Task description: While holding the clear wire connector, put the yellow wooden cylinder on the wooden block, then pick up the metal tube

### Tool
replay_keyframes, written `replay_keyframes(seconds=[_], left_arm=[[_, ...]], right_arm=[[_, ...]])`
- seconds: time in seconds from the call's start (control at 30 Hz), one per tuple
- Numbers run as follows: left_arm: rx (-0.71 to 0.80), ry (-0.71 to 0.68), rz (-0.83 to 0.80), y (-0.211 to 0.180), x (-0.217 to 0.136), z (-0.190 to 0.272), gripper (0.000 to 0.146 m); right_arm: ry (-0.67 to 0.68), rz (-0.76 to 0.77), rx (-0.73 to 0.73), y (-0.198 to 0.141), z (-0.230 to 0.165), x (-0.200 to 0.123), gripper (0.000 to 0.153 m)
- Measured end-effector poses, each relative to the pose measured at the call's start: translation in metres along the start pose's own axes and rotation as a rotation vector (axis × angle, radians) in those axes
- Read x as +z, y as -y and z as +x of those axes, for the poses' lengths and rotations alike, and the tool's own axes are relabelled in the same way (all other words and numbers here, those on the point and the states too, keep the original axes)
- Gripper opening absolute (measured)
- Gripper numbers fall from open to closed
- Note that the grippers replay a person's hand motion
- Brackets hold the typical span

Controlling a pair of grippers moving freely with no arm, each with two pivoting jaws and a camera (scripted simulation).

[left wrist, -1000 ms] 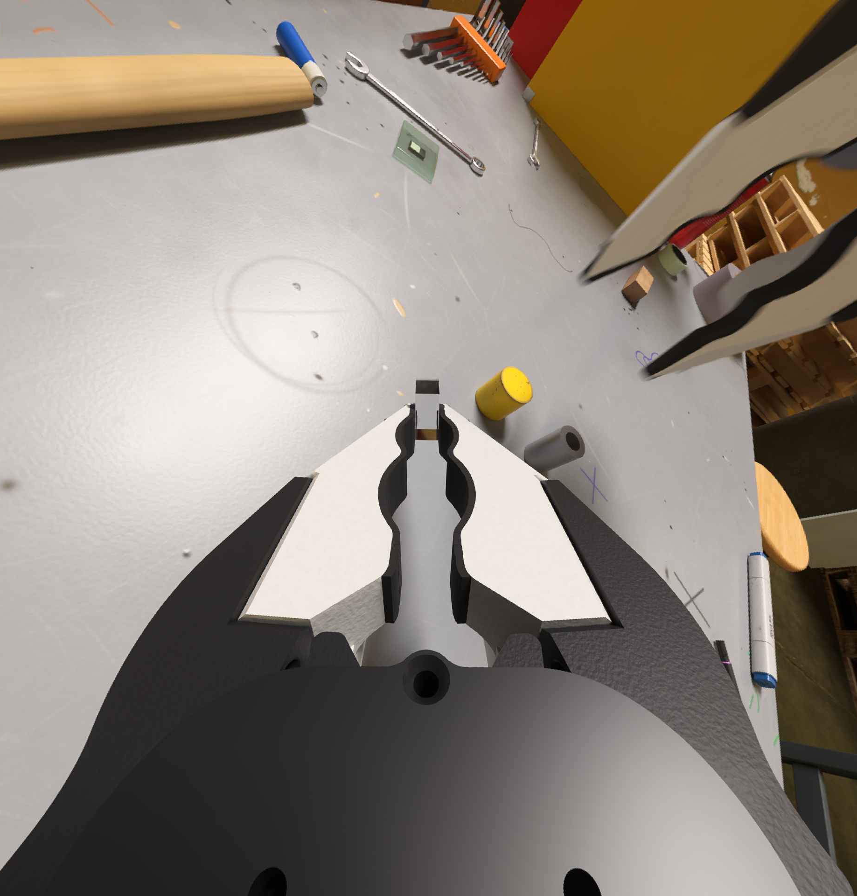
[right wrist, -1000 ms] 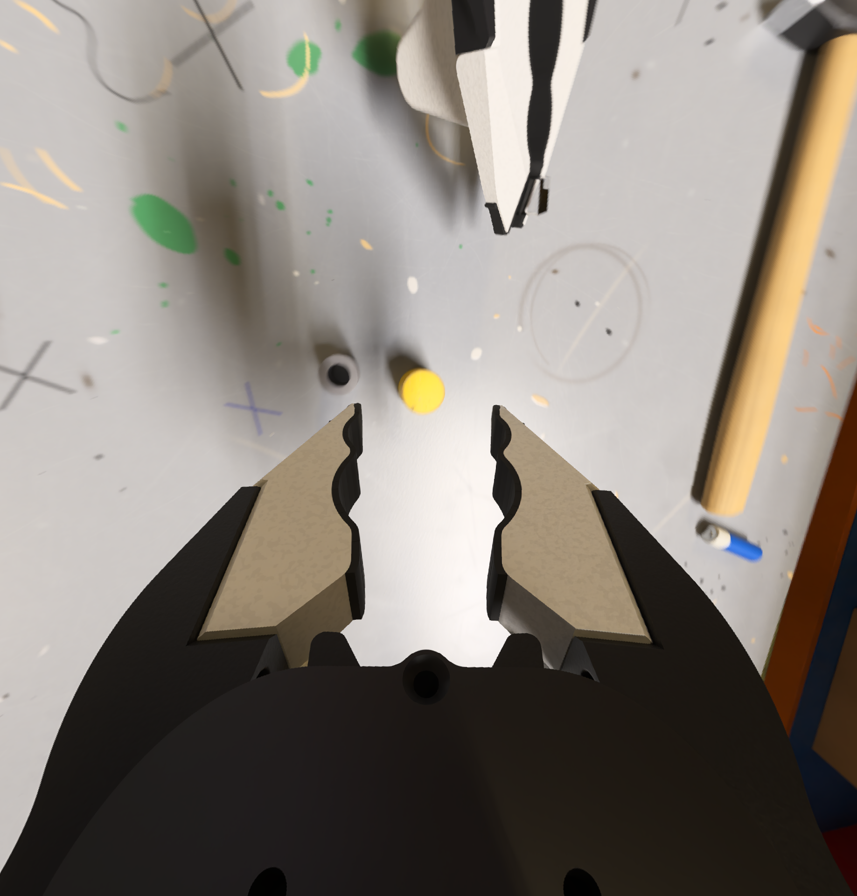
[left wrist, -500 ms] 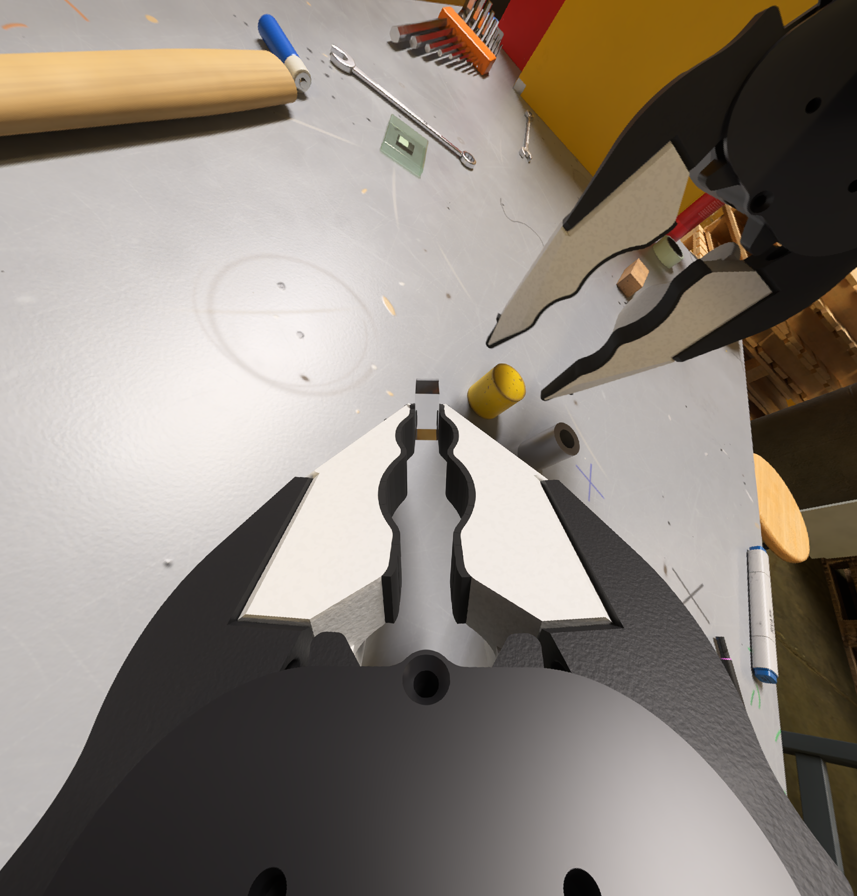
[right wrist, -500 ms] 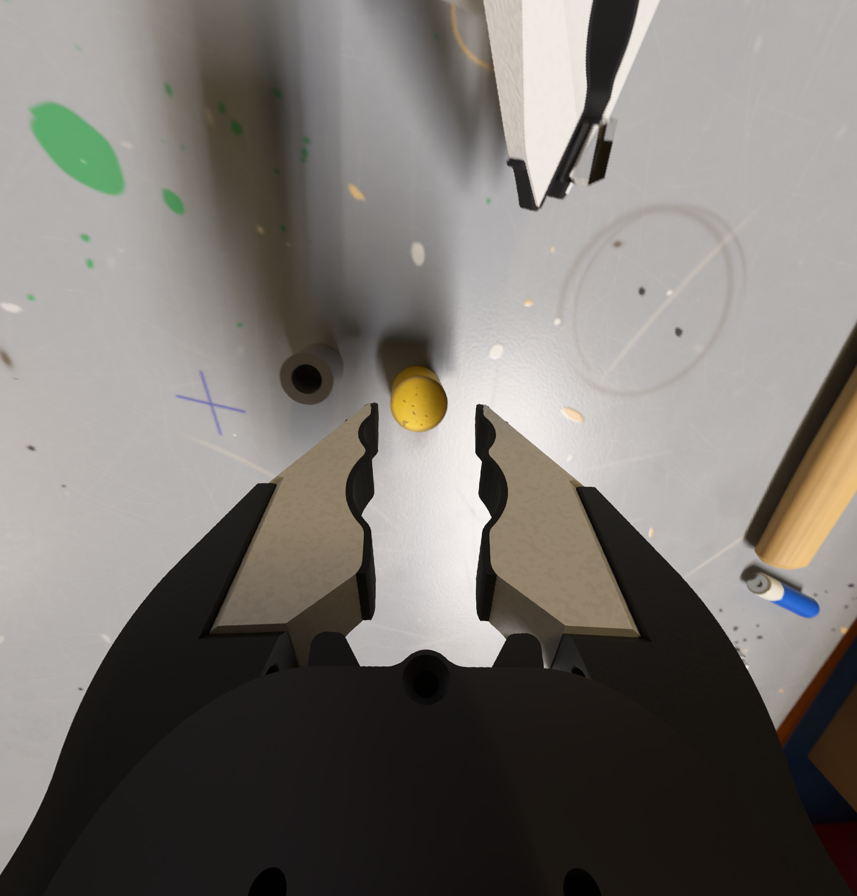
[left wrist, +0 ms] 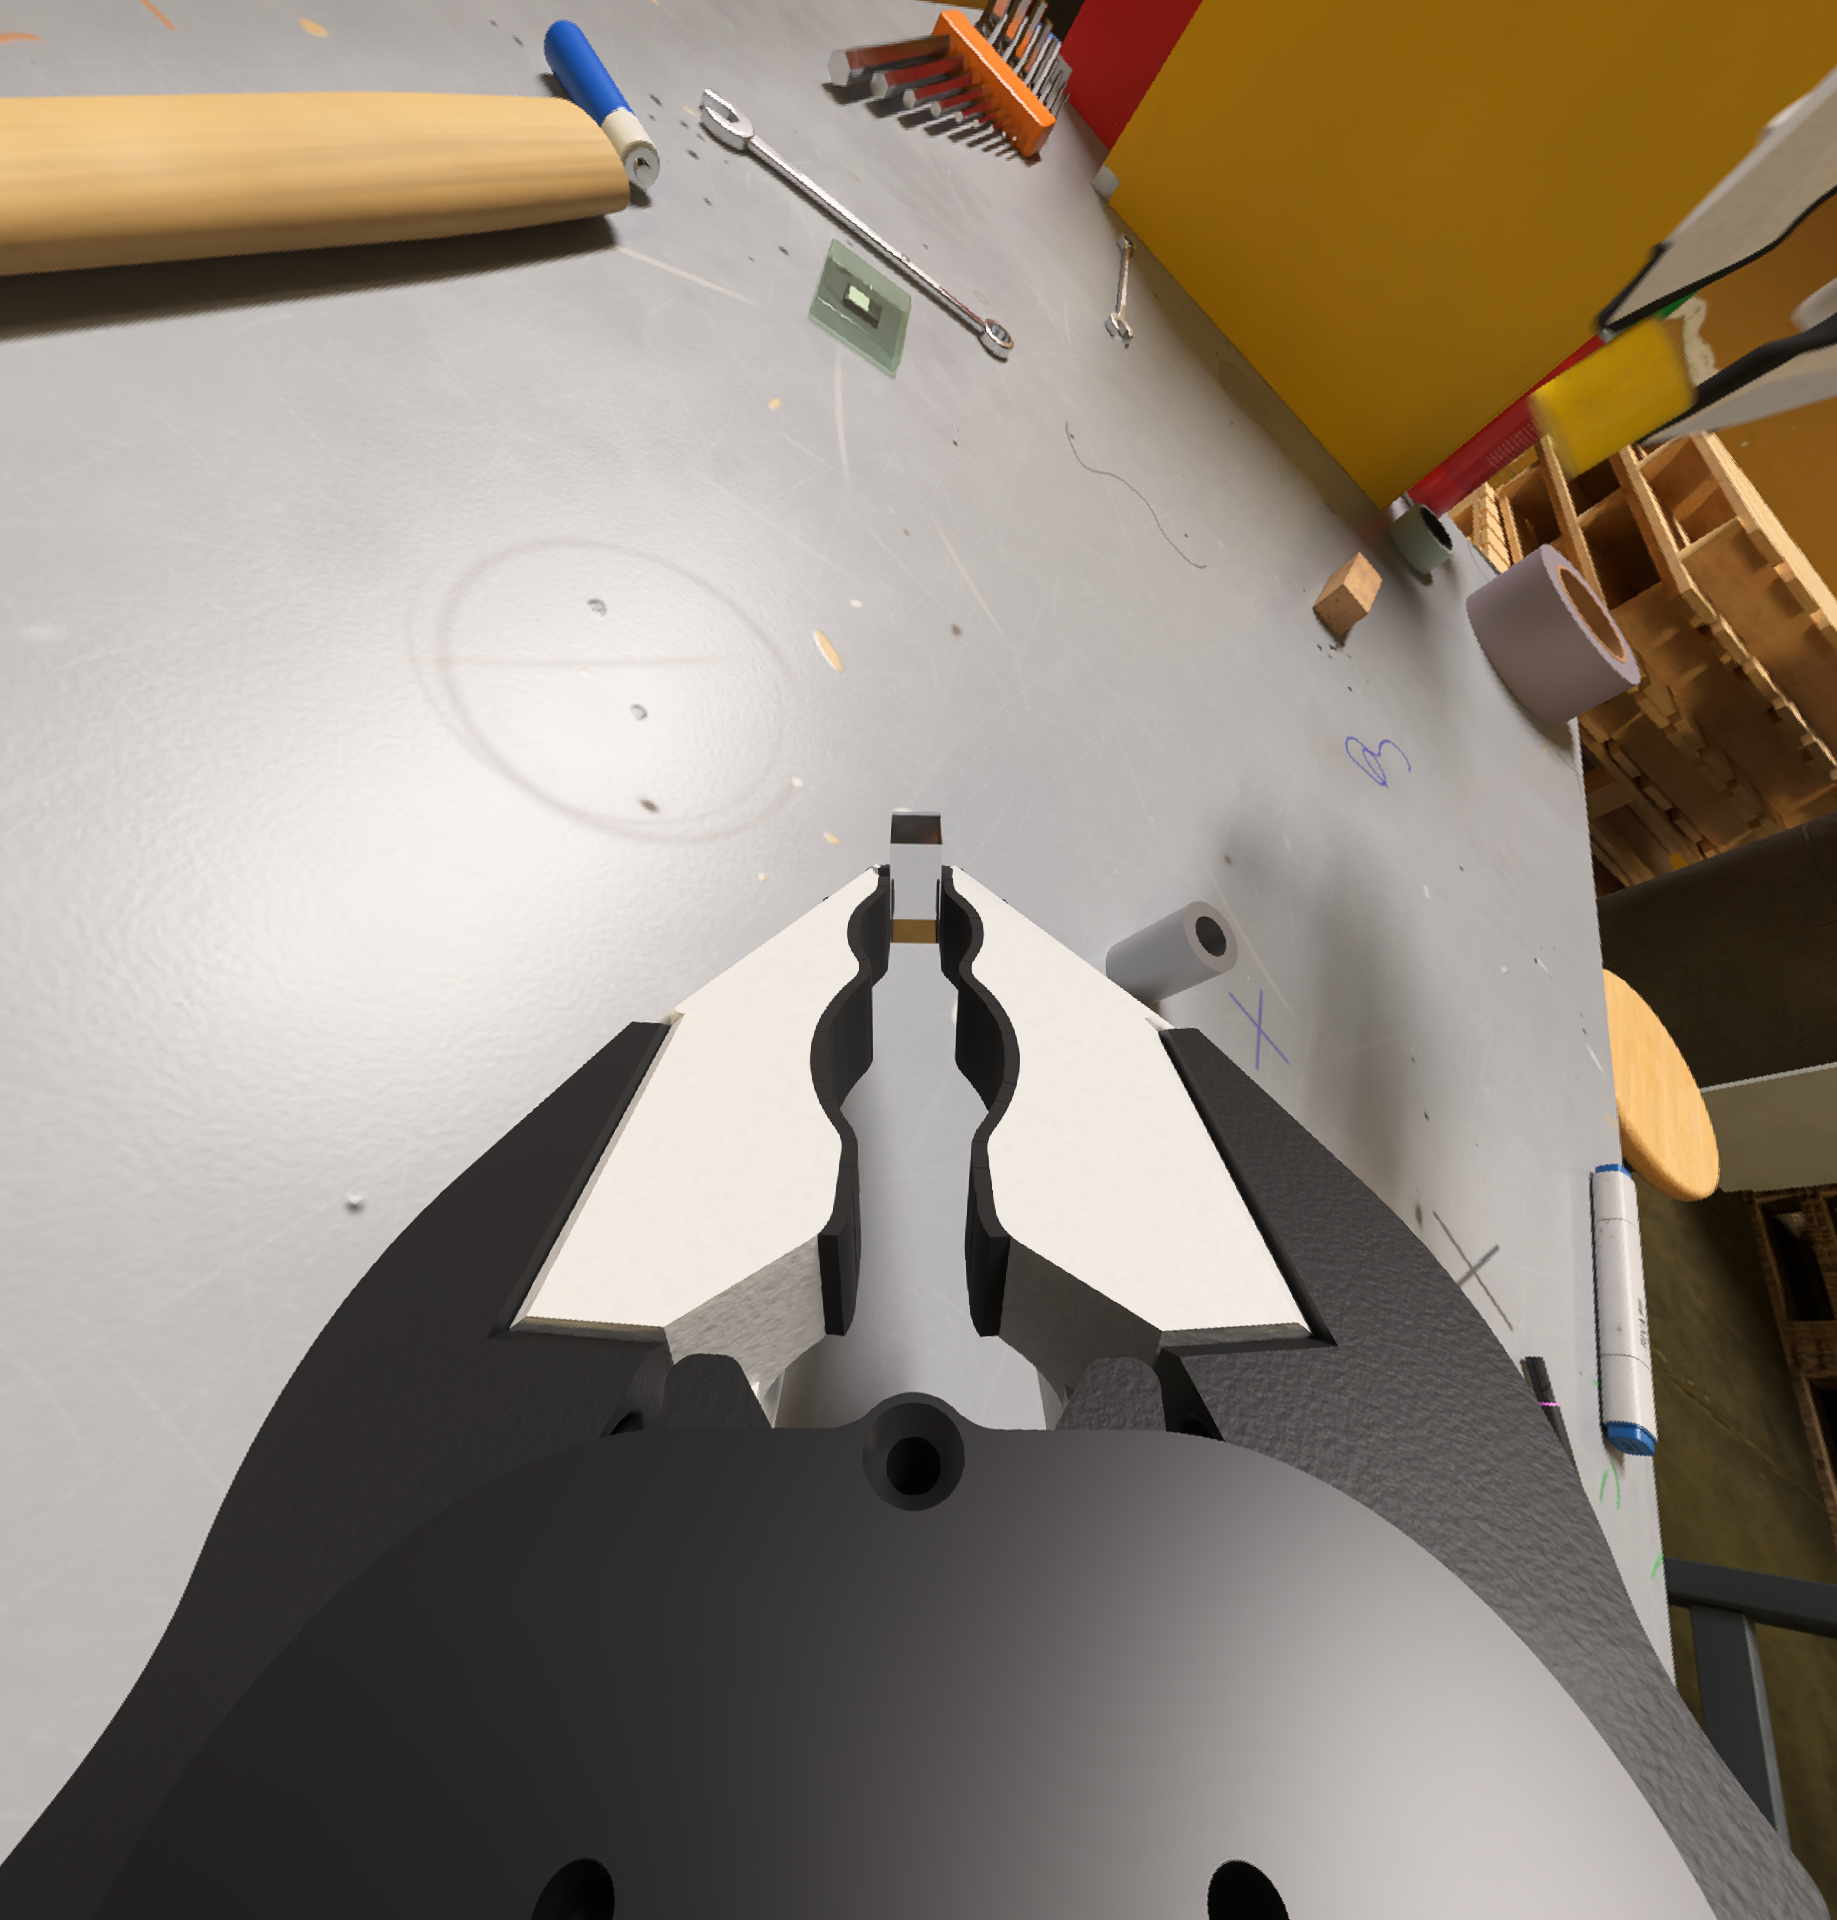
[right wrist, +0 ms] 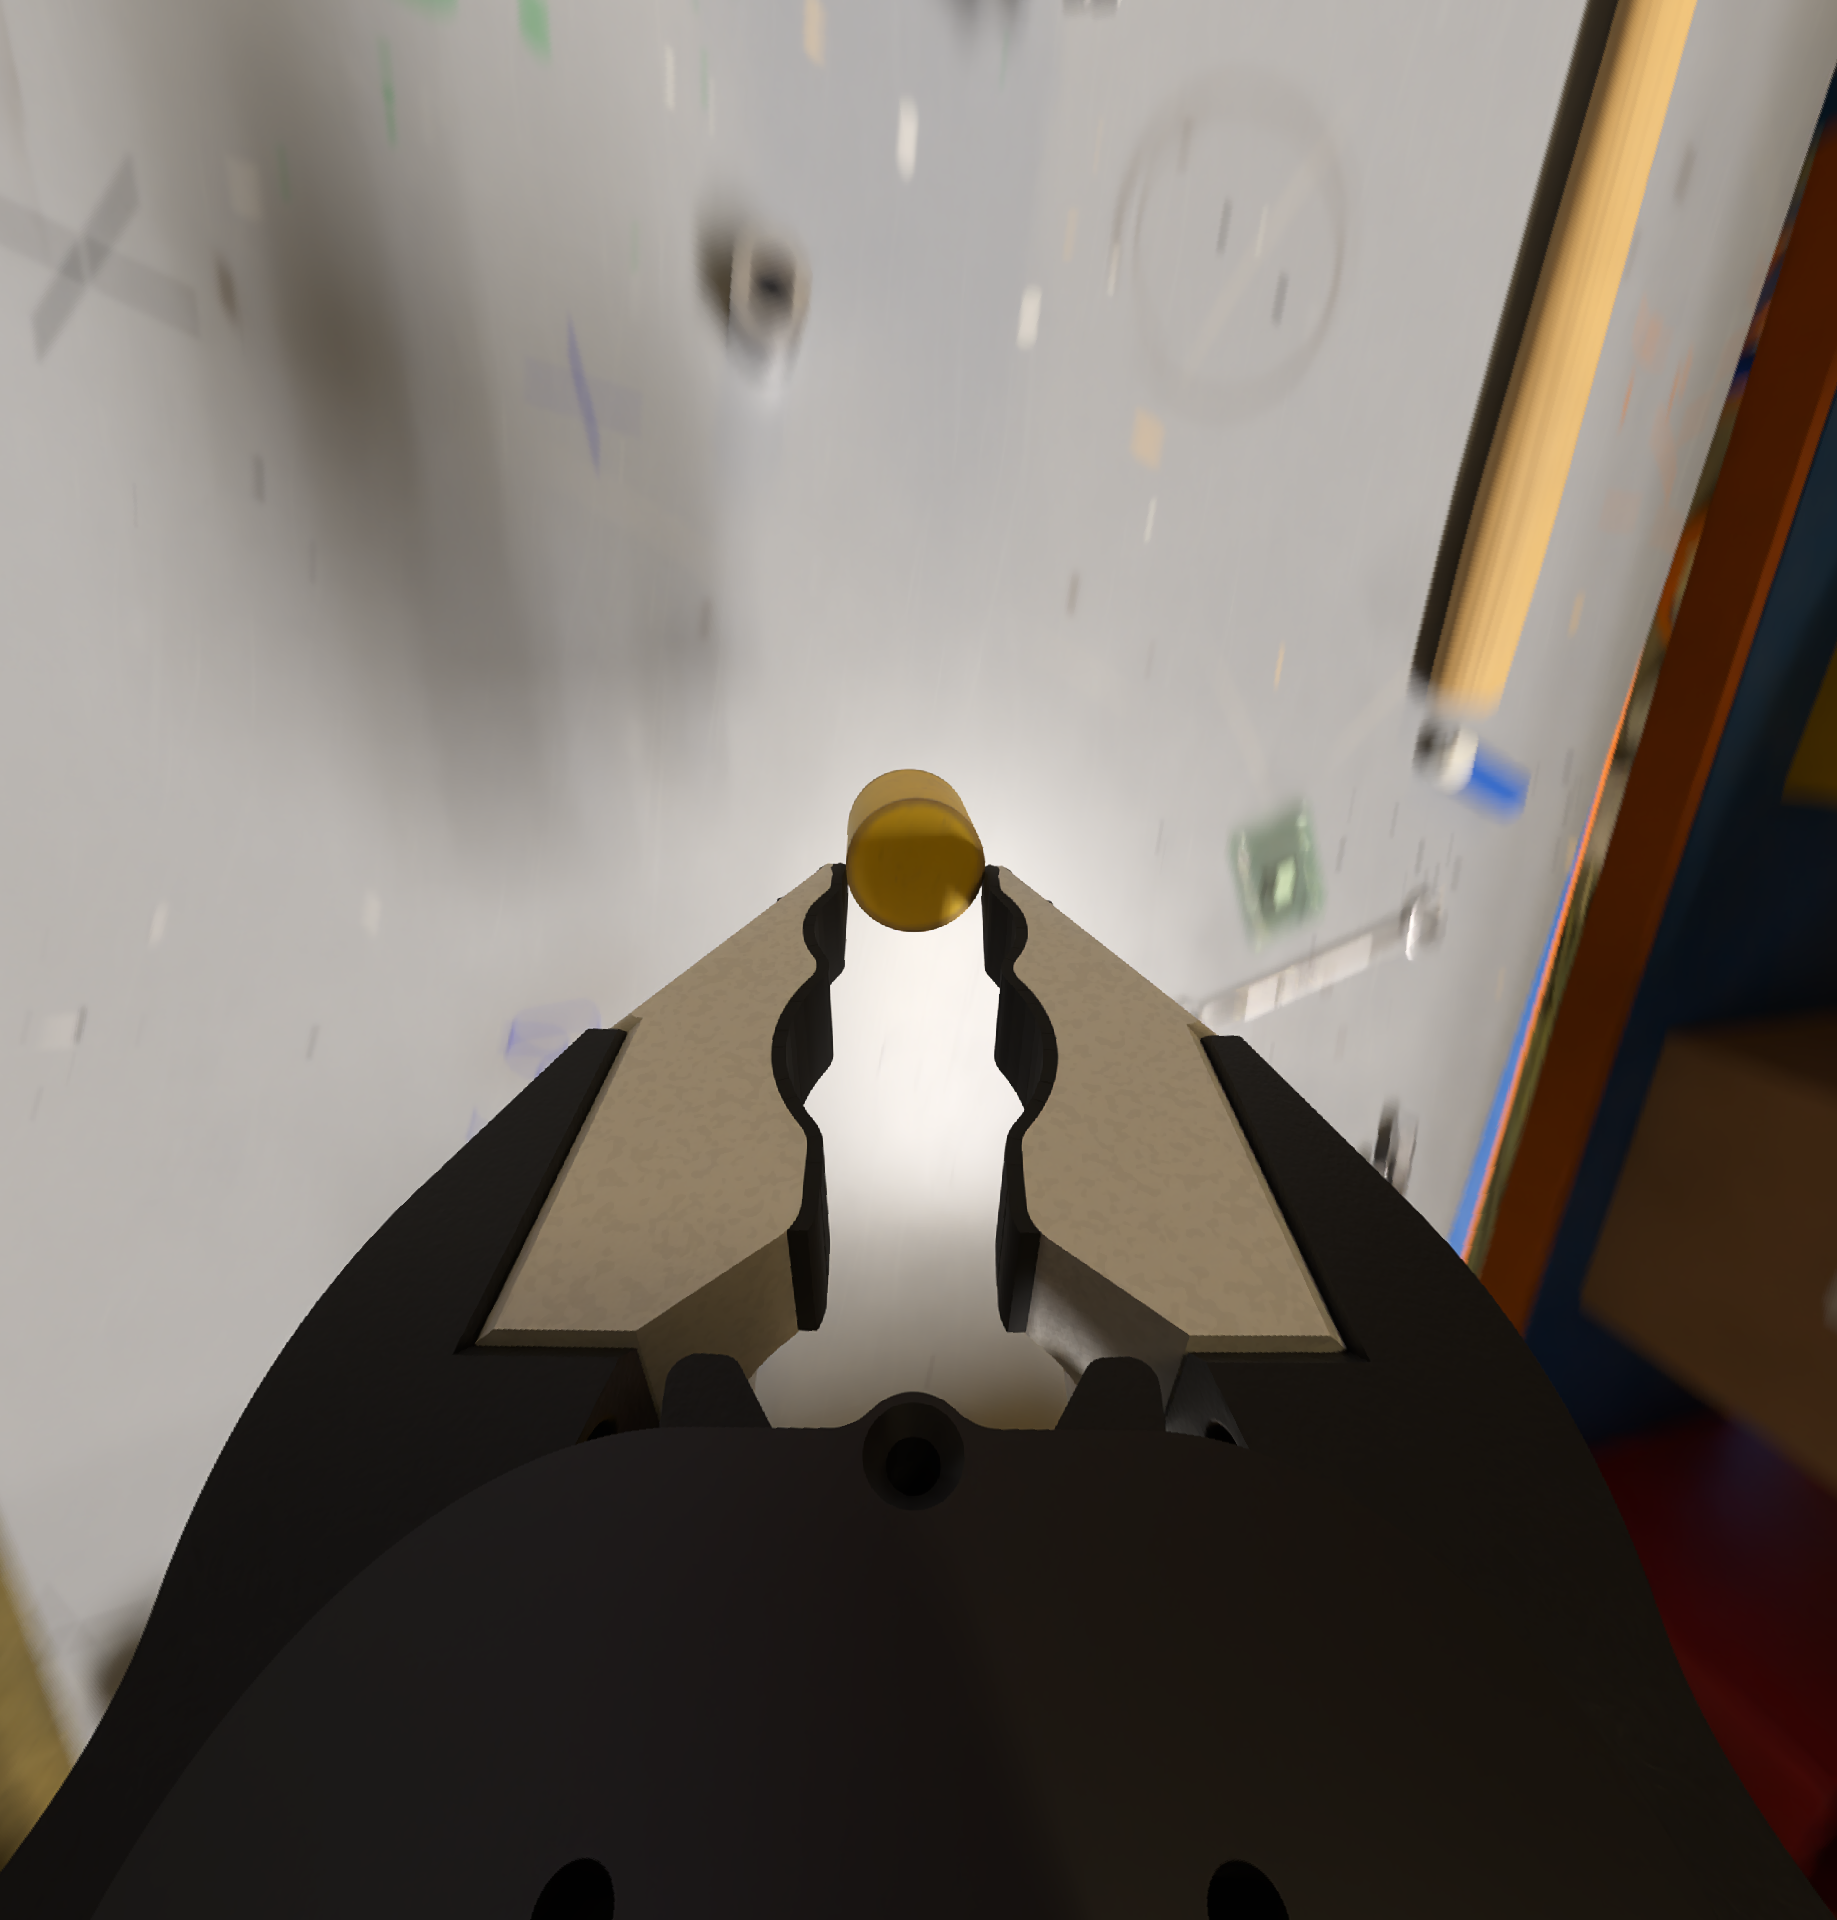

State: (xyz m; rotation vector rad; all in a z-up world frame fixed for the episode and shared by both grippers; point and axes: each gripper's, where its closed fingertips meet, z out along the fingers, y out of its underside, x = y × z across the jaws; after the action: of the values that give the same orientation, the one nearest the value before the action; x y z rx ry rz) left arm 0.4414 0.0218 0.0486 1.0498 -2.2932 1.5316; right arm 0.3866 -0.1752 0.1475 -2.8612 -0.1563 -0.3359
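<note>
The yellow wooden cylinder [right wrist: 912, 847], which lay on the bench [left wrist: 270, 935] beside the metal tube [left wrist: 1174, 951] half a second ago, now rides clear of it, clamped between our right gripper's [right wrist: 914, 883] fingers. We judge the carry toward the wooden block [left wrist: 1347, 608], near the bench's far right edge, has begun. Our left gripper [left wrist: 915, 883] stays closed on the clear wire connector [left wrist: 915, 868].

Left claw [left wrist: 914, 883] and right claw [right wrist: 914, 883], each pinched around something at its fingertips.
</note>
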Motion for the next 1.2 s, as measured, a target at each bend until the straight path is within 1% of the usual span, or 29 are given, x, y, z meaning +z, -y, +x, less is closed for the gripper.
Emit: replay_keyframes(seconds=[0.07,0.13,0.2,0.27,0.37,0.43,0.5,0.57,0.63,0.67,0.7,0.73,0.8,0.83,0.87,0.9,0.93,1.0,1.1,1.13,1.2], left_arm=[[-0.008,-0.003,0.002,0.000,0.000,0.000,0.008],[-0.013,-0.006,0.004,0.000,0.001,0.000,0.008],[-0.013,-0.004,0.001,0.001,0.001,0.000,0.008],[-0.010,0.001,-0.002,0.001,0.001,-0.001,0.008],[-0.011,0.006,0.000,0.001,0.001,-0.001,0.008],[-0.012,0.008,0.003,0.001,0.001,-0.001,0.008],[-0.010,0.010,0.002,0.001,0.002,-0.001,0.008],[-0.009,0.011,0.000,0.001,0.002,-0.001,0.008],[-0.010,0.011,0.001,0.001,0.002,-0.001,0.008],[-0.011,0.011,0.001,0.001,0.002,0.000,0.008],[-0.010,0.010,0.002,0.001,0.002,0.000,0.008],[-0.010,0.008,0.002,0.001,0.003,0.000,0.008],[-0.012,0.006,0.004,0.001,0.004,0.000,0.008],[-0.012,0.008,0.003,0.002,0.005,0.000,0.008],[-0.009,0.011,0.001,0.002,0.005,0.001,0.008],[-0.003,0.014,-0.001,0.002,0.006,0.001,0.008],[0.003,0.018,-0.002,0.002,0.006,0.002,0.008],[0.009,0.026,-0.002,0.001,0.006,0.003,0.008],[0.012,0.039,-0.001,0.001,0.005,0.004,0.008],[0.012,0.040,-0.001,0.001,0.005,0.004,0.008],[0.017,0.037,-0.001,0.000,0.006,0.004,0.008]], right_arm=[[0.000,-0.114,0.036,-0.061,-0.020,-0.031,0.026],[0.023,-0.213,0.092,-0.116,-0.041,-0.044,0.026],[0.062,-0.277,0.137,-0.157,-0.058,-0.037,0.026],[0.106,-0.317,0.133,-0.186,-0.070,-0.015,0.026],[0.173,-0.365,0.133,-0.213,-0.082,0.017,0.026],[0.204,-0.351,0.133,-0.219,-0.086,0.033,0.026],[0.222,-0.342,0.155,-0.224,-0.088,0.043,0.027],[0.231,-0.358,0.182,-0.229,-0.090,0.049,0.057],[0.207,-0.378,0.207,-0.230,-0.088,0.038,0.064],[0.172,-0.381,0.222,-0.225,-0.084,0.026,0.066],[0.129,-0.359,0.233,-0.212,-0.077,0.012,0.066],[0.080,-0.295,0.233,-0.189,-0.068,-0.002,0.066],[-0.010,-0.108,0.206,-0.119,-0.045,-0.021,0.061],[-0.035,-0.011,0.188,-0.077,-0.035,-0.023,0.057],[-0.021,0.072,0.177,-0.038,-0.028,-0.019,0.054],[0.016,0.116,0.172,-0.005,-0.023,-0.009,0.054],[0.053,0.125,0.175,0.022,-0.018,0.007,0.054],[0.167,0.113,0.209,0.064,-0.015,0.043,0.057],[0.281,-0.023,0.267,0.090,-0.021,0.098,0.058],[0.317,-0.036,0.282,0.095,-0.026,0.111,0.057],[0.327,-0.097,0.313,0.094,-0.033,0.130,0.056]])
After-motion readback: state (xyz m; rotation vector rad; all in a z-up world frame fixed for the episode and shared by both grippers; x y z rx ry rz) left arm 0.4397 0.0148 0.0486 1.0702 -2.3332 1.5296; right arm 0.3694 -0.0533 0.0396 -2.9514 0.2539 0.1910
